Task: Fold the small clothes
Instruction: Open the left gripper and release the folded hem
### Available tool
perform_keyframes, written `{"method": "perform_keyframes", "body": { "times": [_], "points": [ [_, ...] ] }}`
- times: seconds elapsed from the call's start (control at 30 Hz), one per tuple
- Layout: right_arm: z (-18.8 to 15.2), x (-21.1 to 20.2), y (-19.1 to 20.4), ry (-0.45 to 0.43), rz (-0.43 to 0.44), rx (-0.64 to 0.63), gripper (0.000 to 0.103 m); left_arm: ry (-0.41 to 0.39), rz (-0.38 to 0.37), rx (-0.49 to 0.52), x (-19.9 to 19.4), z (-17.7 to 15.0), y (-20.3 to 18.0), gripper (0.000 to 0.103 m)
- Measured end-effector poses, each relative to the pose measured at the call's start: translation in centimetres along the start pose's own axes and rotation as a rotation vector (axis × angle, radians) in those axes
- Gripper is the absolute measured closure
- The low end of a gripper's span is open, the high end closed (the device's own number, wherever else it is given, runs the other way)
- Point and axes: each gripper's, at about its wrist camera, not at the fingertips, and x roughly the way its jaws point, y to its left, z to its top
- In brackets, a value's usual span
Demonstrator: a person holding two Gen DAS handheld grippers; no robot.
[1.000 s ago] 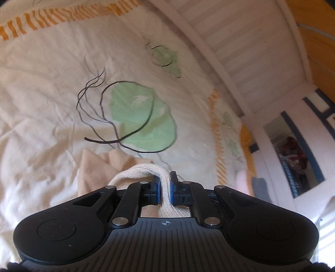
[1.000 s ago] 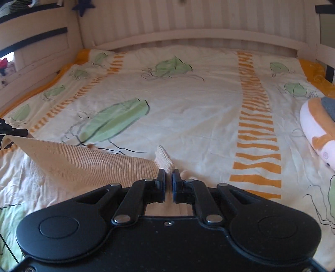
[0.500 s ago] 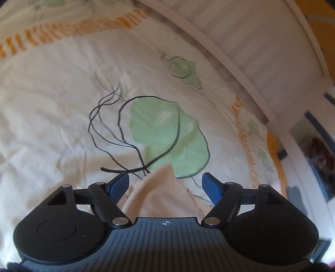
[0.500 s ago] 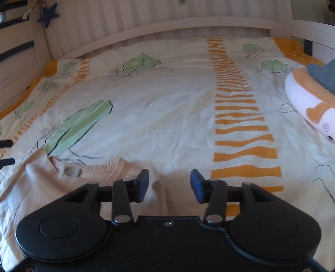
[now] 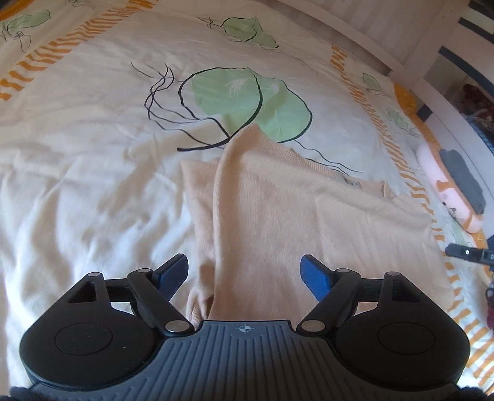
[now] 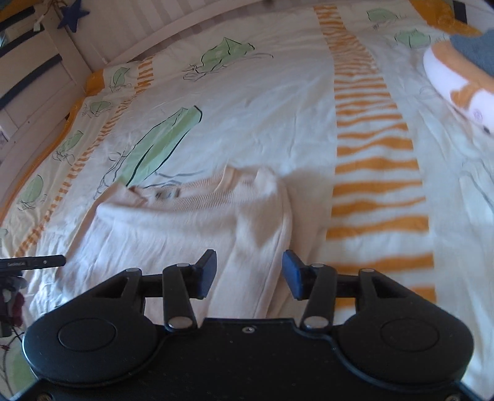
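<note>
- Fingers of the left gripper [image 5: 245,271] stood spread wide, blue pads apart and pressing on nothing; below and between them lay the near part of the peach sweater [image 5: 293,216].
- Fingers of the right gripper [image 6: 248,274] were likewise parted, with a narrower gap, pinching nothing; the sweater's [image 6: 191,222] right edge ran under the gap.
- Neither gripper held the garment; whether the pads brushed the cloth could not be told.
- Sweater lay flat on the bed cover [image 5: 77,191], released, with its long axis running away from both cameras, hem end near and neckline far.
- In the left view a folded-over strip ran along the sweater's left side, from the near edge up to a rounded tip on the green leaf print [image 5: 247,101].
- The neckline, with a small label inside, pointed toward the headboard [image 6: 173,34] in the right view.
- A black part of the other gripper showed at the edge of each view, beside the sweater.
- Off to the sweater's right, well apart from it, ran the orange stripe band [image 6: 373,172]; nothing lay on the garment.
- Farther right lay a plush toy [image 6: 457,77], white and orange with a grey patch, near the bed's edge.
- Farthest stood the white slatted headboard and a blue star [image 6: 74,15] hanging at the upper left.
</note>
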Motion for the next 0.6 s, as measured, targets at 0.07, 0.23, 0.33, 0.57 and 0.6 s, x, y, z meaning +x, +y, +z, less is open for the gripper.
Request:
{"method": "perform_keyframes", "body": {
  "times": [0.07, 0.23, 0.33, 0.57, 0.6],
  "points": [
    [-1.2, -0.6, -0.1, 0.008, 0.015, 0.032, 0.047, -0.009, -0.004, 0.013, -0.3, -0.4, 0.0, 0.024],
    [-3.7, -1.2, 0.4, 0.014, -0.008, 0.039, 0.047, -0.016, -0.043, 0.019, 1.1, -1.0, -0.3, 0.024],
    [-4.2, -0.7, 0.6, 0.025, -0.012, 0.035, 0.047, -0.03, -0.042, 0.042, 1.6, -1.2, -0.9, 0.025],
    [-4.3, -1.0, 1.3, -0.005, 0.006, -0.008, 0.071, -0.078, -0.017, 0.088, 0.6, -1.7, -1.2, 0.047],
    [-4.3, -1.1, 1.4, -0.01, 0.01, -0.01, 0.071, -0.08, -0.02, 0.086, 0.5, -1.7, -1.2, 0.047]
  ]
}}
